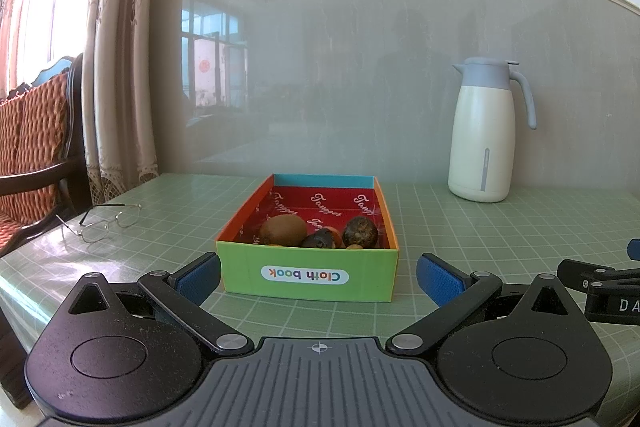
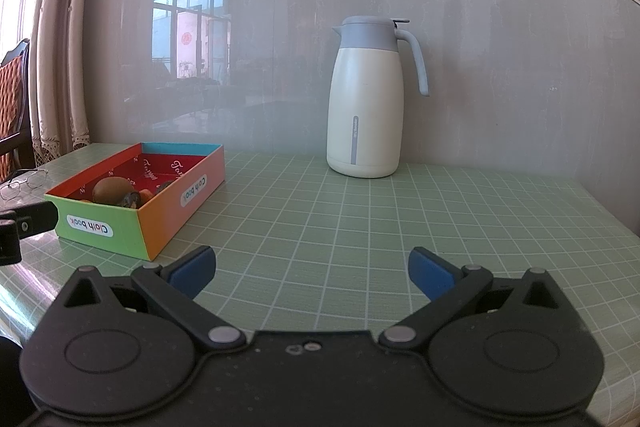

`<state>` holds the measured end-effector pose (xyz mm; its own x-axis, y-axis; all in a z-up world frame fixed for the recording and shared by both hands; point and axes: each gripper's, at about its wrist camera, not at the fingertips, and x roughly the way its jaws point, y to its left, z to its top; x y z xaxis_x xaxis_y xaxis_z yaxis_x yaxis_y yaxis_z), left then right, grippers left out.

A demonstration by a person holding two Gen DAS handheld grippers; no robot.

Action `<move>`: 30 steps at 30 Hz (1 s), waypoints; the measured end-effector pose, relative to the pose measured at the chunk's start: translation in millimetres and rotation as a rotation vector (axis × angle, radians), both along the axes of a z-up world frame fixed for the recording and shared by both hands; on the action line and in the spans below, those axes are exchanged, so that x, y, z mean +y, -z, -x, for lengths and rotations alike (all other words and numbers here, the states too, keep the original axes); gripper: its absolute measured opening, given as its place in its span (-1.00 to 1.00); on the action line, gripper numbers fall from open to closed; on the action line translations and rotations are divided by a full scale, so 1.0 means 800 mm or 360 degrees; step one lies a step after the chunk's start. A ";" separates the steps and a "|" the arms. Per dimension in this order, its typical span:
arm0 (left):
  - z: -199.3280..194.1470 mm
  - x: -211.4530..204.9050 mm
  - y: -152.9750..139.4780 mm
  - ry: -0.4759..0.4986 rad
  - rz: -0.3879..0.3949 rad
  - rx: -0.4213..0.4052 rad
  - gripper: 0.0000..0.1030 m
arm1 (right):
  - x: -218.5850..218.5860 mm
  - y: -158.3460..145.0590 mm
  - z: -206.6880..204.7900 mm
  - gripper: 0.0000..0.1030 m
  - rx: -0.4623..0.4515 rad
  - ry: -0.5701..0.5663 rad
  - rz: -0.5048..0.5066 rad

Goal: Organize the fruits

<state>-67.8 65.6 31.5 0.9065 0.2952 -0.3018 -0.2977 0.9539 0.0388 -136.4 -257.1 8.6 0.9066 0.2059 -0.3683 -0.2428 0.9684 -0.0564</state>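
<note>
While both grippers hung low over the green desk (image 2: 360,219), the fruits already lay inside the box (image 1: 308,271): a kiwi (image 1: 283,230) and two dark fruits (image 1: 360,231) at its near end. The left gripper (image 1: 318,275) faced the box's front wall, fingers spread wide and empty; the right gripper (image 2: 312,267) stood off to the side, equally wide and empty. No loose fruit showed on the desk, so the sorting looked nearly finished. Next probably called for withdrawing, or checking for stragglers.

Green grid table (image 2: 360,211) — box (image 1: 308,273), jug (image 2: 366,99), glasses (image 1: 106,223)
</note>
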 end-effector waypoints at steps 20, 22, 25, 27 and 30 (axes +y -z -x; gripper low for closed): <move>-0.001 0.000 0.000 0.0000 0.0001 0.0001 1.00 | -0.001 0.001 0.000 0.99 0.0000 -0.0002 0.0004; -0.002 0.000 0.000 0.0000 0.0002 0.0000 1.00 | 0.000 0.001 0.000 0.99 0.0001 -0.0002 0.0005; -0.001 0.000 0.000 -0.0001 0.0001 -0.0001 1.00 | 0.000 0.001 0.000 0.99 0.0000 -0.0002 0.0005; -0.001 0.001 -0.001 0.0003 0.0008 -0.0019 1.00 | 0.000 0.001 0.000 0.99 0.0000 -0.0001 0.0004; -0.001 0.002 0.000 0.0008 0.0029 -0.0026 1.00 | -0.001 0.001 0.000 0.99 0.0001 -0.0002 0.0003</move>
<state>-66.9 67.2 31.5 0.9128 0.2854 -0.2920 -0.2935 0.9558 0.0165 -136.4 -257.6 7.8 0.9062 0.2062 -0.3693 -0.2439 0.9681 -0.0580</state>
